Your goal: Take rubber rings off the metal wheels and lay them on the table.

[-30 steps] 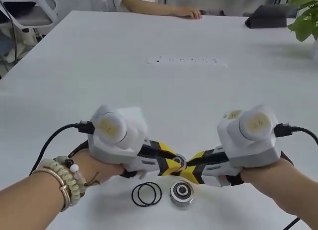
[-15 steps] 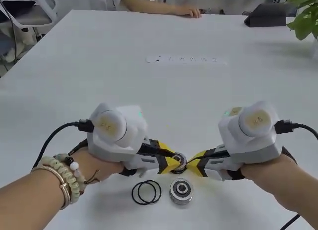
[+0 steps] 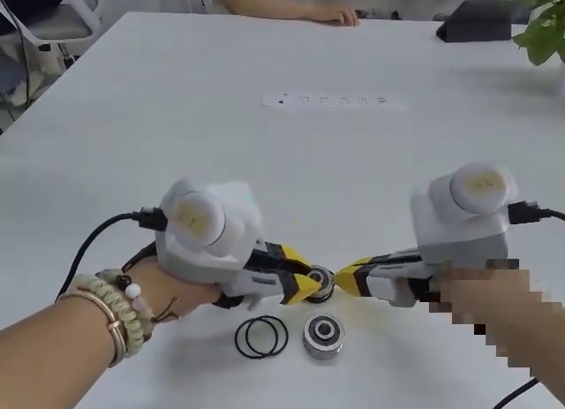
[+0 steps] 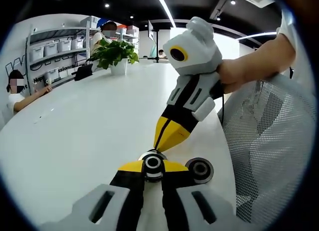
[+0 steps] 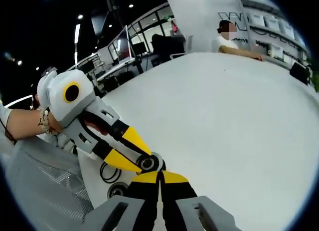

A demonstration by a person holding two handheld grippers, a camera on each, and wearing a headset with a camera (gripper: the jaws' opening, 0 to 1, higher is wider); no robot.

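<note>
We see the left hand-held gripper low over the white tabletop, near its front edge. It is clenched on a metal wheel. In the left gripper view its yellow tips sit on either side of the wheel's hub.

The right hand-held gripper comes in from the opp. side, tip to tip w/ the left one. Its jaws are pressed together, and their point touches the rim of the held wheel. We can't tell whether they pinch anything btwn them, or whether that wheel has a ring on it: too small.

Just in front of both grippers, toward us, a second wheel lies flat on the tabletop, hub up, apart from both grippers. Just left of it lie two black rubber rings, thin and flat on the tabletop. They overlap each other and sit near the second wheel w/o touching it.

Beaded bracelets ring the left wrist, and a black cable runs from the rear of the left hand-held gripper.

Far side: a pale strip lies mid-tabletop. A dark object and a plant stand at far right, and another person's forearm rests on the far edge.
</note>
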